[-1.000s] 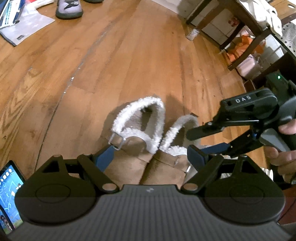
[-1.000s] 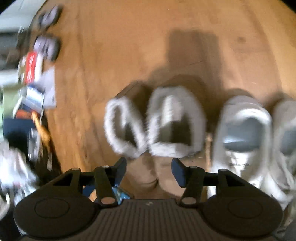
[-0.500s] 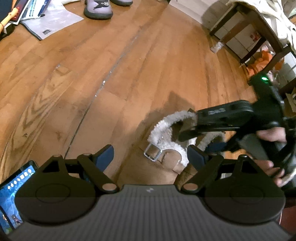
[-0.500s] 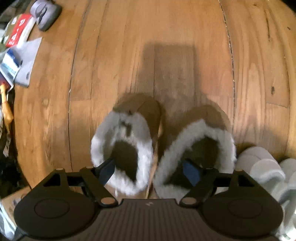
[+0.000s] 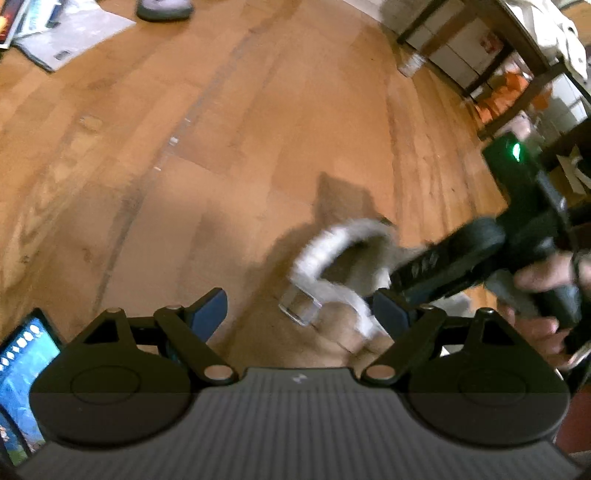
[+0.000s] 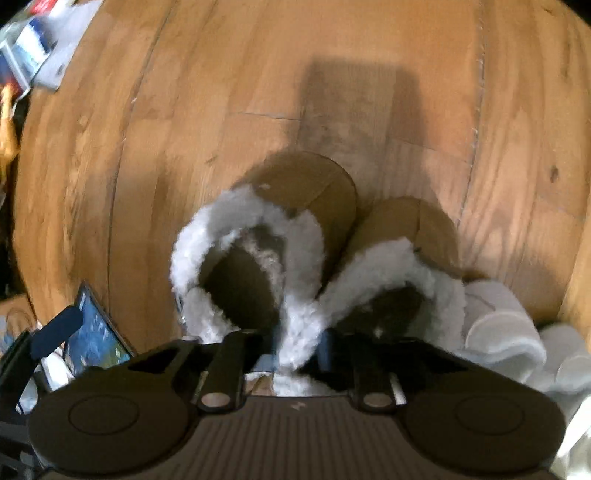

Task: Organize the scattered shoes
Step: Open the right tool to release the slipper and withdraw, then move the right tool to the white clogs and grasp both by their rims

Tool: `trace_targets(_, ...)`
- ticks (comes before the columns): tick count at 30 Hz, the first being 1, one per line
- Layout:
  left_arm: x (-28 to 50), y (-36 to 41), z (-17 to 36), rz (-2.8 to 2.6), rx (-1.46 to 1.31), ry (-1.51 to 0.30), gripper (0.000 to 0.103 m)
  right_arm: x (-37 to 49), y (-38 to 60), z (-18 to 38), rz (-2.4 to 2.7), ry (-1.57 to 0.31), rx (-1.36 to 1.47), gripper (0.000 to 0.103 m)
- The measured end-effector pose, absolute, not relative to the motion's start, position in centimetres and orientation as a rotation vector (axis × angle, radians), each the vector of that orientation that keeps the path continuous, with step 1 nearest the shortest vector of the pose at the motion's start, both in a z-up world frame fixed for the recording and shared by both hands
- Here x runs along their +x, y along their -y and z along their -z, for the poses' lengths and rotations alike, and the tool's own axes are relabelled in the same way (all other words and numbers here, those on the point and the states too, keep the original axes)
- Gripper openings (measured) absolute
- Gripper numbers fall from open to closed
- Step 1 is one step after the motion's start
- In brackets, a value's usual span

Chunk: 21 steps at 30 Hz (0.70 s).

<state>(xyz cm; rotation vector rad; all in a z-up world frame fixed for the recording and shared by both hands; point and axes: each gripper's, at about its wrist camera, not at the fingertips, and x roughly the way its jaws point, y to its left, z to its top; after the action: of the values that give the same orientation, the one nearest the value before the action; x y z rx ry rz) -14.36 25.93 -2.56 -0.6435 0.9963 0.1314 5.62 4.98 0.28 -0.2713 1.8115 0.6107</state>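
Note:
Two tan slippers with white fur lining, one (image 6: 295, 206) on the left and one (image 6: 406, 236) on the right, lie side by side on the wood floor, toes pointing away. My right gripper (image 6: 299, 345) points steeply down at them, its jaws closing. One finger sits inside each slipper's opening, and the two neighbouring fur collars (image 6: 301, 325) are pinched between them. In the blurred left wrist view the left slipper (image 5: 332, 251) lies right of centre with the right gripper (image 5: 443, 266) over it. My left gripper (image 5: 299, 310) hovers open above the floor, holding nothing.
White sneakers (image 6: 498, 332) lie directly right of the slippers. A lit tablet screen (image 6: 96, 339) lies on the floor at lower left. Papers (image 5: 70, 33) and a grey shoe (image 5: 164, 7) lie far off. Dark table legs and boxes (image 5: 480, 55) stand at the far right.
My right gripper has dropped into the slippers and its jaws have narrowed onto the inner fur collars. The slippers now sit further right in the left wrist view.

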Motion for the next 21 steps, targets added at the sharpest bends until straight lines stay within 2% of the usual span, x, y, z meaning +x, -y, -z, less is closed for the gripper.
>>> trace_targets(1,-13.9,-25.1,2.4,-0.090,-0.639,-1.008,0.087,5.9,-4.2,-1.6,-0.635,-1.816,-0.231,0.051)
trace_targets(2,-13.2,-24.1,2.1,-0.037,-0.631,-1.018,0.087,6.2,-2.6,-4.4,-0.684,-1.792,-0.176,0.060)
trace_targets(3,-12.7,-23.4,1.9,-0.006,-0.623,-1.024,0.087,6.4,-1.9,-5.3,-0.696,-1.777,-0.171,0.074)
trace_targets(5,-10.8,-20.4,1.2,0.109,-0.572,-1.045,0.088,7.0,2.1,-9.7,-0.717,-1.711,-0.200,0.081)
trace_targets(11,-5.6,-8.7,-1.0,0.483,-0.458,-1.115,0.088,8.3,16.1,-13.9,-0.522,-1.718,-0.356,0.081)
trace_targets(15,-3.3,-0.8,-3.0,0.641,-0.293,-1.156,0.088,8.5,25.5,-14.0,-0.420,-1.757,-0.378,0.081)
trace_targets(21,-0.5,11.8,-6.9,0.810,0.129,-1.238,0.091,8.3,35.6,-14.9,-0.360,-1.771,-0.427,0.080)
